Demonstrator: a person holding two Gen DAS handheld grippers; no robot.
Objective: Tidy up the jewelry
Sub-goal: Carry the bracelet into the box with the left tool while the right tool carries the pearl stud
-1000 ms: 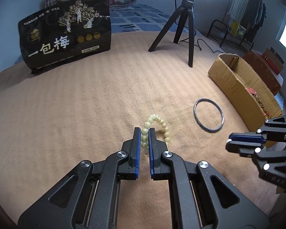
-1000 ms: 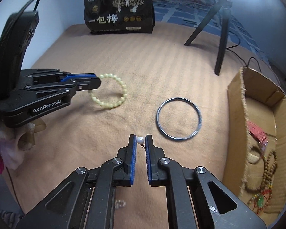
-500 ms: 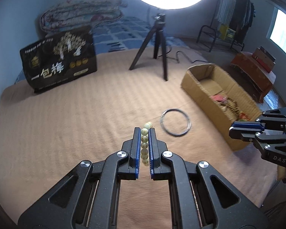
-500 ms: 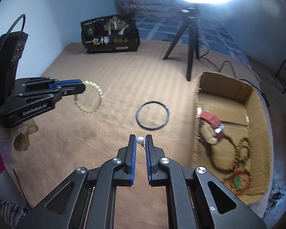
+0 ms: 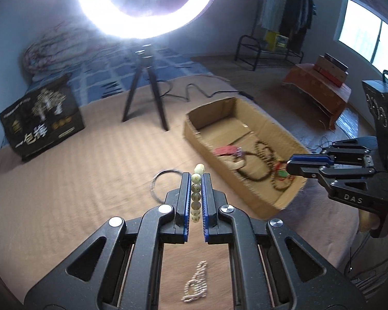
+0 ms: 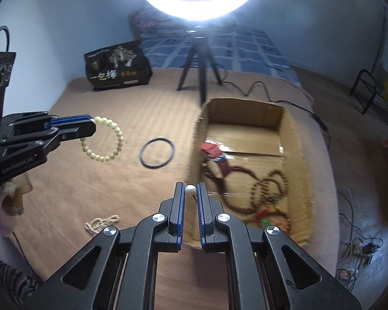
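Observation:
My left gripper is shut on a pale green bead bracelet and holds it in the air; it hangs as a ring from the left gripper in the right wrist view. My right gripper is shut on a small white pearl earring just above the near left wall of the cardboard box. The box holds several dark bead strings and a red pouch. A dark metal bangle lies on the tan bedcover left of the box.
A small white bead chain lies on the cover near me, also in the left wrist view. A ring light on a black tripod stands behind the box. A black printed bag stands at the far left.
Both grippers have risen and moved toward the box with their loads. The views have tilted up, so the box contents and the ring light show.

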